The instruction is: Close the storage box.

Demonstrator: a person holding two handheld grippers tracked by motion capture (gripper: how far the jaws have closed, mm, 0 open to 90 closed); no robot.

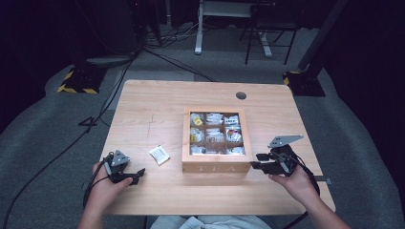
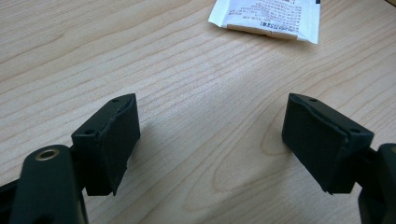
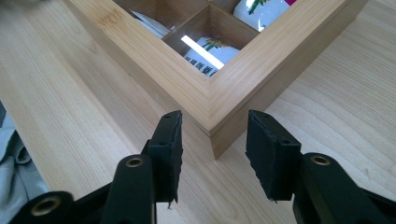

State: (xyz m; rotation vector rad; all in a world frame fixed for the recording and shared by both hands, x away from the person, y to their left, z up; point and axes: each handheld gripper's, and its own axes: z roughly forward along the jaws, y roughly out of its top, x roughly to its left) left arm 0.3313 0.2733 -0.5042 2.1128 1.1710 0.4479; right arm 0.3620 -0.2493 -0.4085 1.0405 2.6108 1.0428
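So the loose tea packet (image 1: 159, 154) is lying flat on the table (image 1: 143, 109), just left of the wooden tea box (image 1: 217, 166) and a little ahead of the left gripper (image 1: 137, 174). In the left gripper view its jaws are spread wide with nothing between them, pointing at bare wood, and the packet (image 2: 266, 18) sits further out, a bit off to one side of the centre line. The right gripper (image 1: 256, 161) is parked at the box's near right corner; in the right gripper view its jaws are partly open, straddling that corner (image 3: 212, 126) without clearly touching it, so to me it looks ready to steady the box. My guess is the step in hand is picking up that packet to put it in the box. To do it well I'd slide the left gripper forward and swing it until the packet is centred between the jaws, come in low, and pinch an edge, since a flat sachet gives nothing to grip from above. The compartments already look pretty full, so aim carefully.
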